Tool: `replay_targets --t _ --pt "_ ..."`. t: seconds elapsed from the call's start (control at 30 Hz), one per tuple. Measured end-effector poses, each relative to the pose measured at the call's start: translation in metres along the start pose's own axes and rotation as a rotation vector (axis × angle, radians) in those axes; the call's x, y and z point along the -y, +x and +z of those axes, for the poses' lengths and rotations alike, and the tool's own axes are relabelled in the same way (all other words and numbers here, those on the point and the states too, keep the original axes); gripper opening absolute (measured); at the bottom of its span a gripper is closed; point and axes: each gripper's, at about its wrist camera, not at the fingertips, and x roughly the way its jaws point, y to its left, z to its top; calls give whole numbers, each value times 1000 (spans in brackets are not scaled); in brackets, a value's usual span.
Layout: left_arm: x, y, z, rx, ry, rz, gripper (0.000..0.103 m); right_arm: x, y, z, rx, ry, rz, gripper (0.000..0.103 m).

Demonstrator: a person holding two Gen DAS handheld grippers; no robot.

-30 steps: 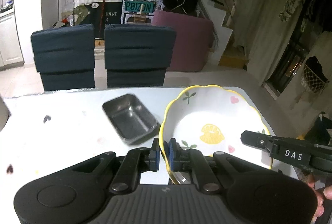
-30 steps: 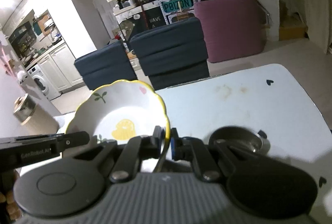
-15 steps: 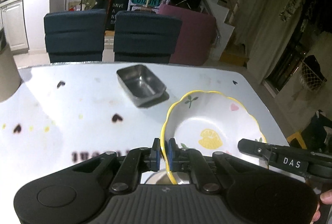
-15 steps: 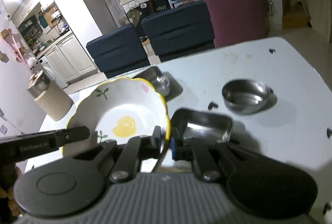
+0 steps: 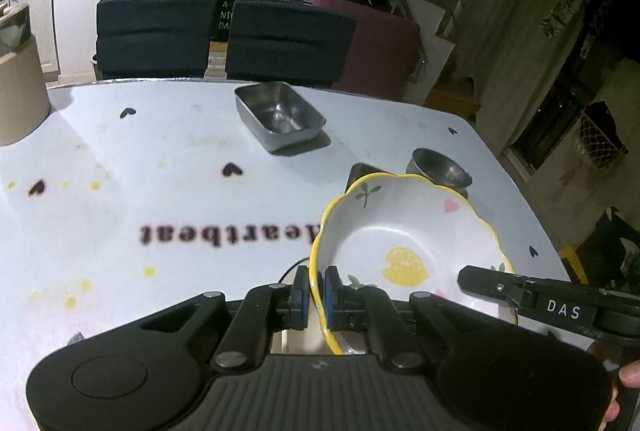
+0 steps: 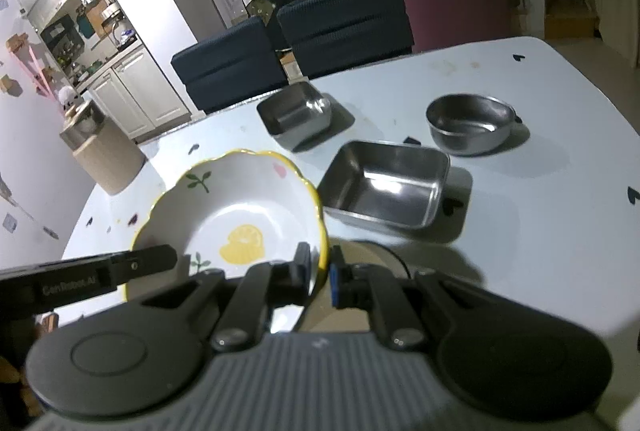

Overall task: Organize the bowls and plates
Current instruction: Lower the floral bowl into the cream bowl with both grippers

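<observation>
Both my grippers, left (image 5: pixel 316 289) and right (image 6: pixel 320 273), pinch opposite rims of the bowl (image 6: pixel 236 215), which I hold just above the table (image 5: pixel 160 159). Three steel dishes lie ahead: a near tray (image 6: pixel 386 189) just beside the bowl, a far tray (image 6: pixel 296 115) and a round bowl (image 6: pixel 468 129) toward the right edge. Left of the bowl the tabletop is bare up to a canister (image 6: pixel 106 157) near the left edge.

black grippers (image 5: pixel 316 293) with blue pads (image 5: pixel 330 295), one lettered "das".
</observation>
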Motion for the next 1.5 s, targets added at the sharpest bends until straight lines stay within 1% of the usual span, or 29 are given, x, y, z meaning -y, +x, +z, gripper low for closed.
replay_targets --t 0.23,0.3,0.73,1.2,1.5 --pt "-8 10 -19 -16 -14 -10 8 2 6 -20 -34 -4 -10 11" --pt "-12 13 -23 -22 -38 -25 8 0 7 -23 -41 -16 -18 11" --pt "-16 40 -39 -105 -82 -56 8 6 16 -30 -100 -18 -71 11" --pt "-10 56 -47 -153 -82 -64 11 7 15 -32 -104 -46 -134 10" --pt "-6 64 -49 -180 -49 -54 13 7 19 -32 -116 -71 -164 10"
